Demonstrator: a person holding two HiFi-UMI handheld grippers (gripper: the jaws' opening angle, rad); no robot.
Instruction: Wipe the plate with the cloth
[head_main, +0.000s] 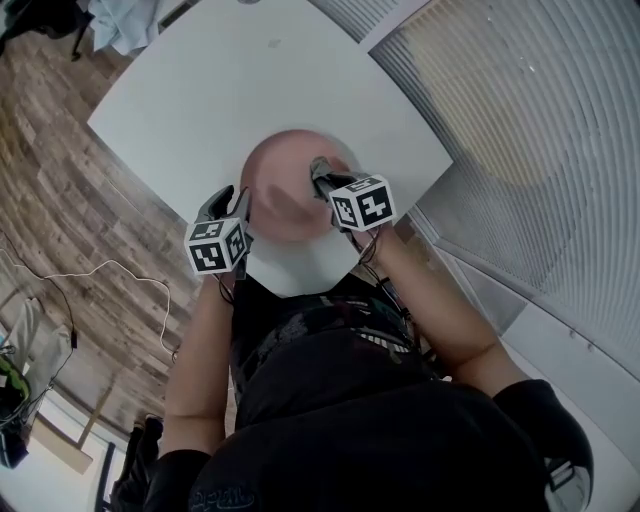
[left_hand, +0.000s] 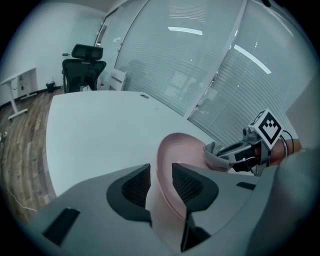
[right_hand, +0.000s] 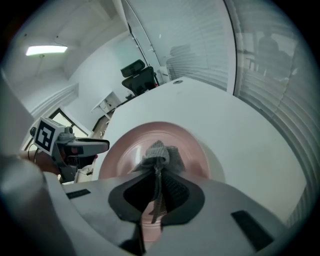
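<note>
Cloth, a small grey knitted rag (right_hand: 157, 152), is pinched between the jaws of the right gripper (right_hand: 157, 185), which are pressed together on it. Its bunched end sticks out past the tips over the middle of the round pink plate (head_main: 285, 195); whether it touches the plate's surface cannot be told. The plate lies on the white tabletop (head_main: 200, 90), near the edge closest to the person. The left gripper (left_hand: 160, 182) is at the plate's left side with its jaws spread. The plate's rim passes between the ribbed black pads (left_hand: 187, 182), with a gap showing, so they do not clamp it. Both grippers point downward at the plate from opposite sides. A black office chair (left_hand: 84, 67) stands beyond the table's far end.
</note>
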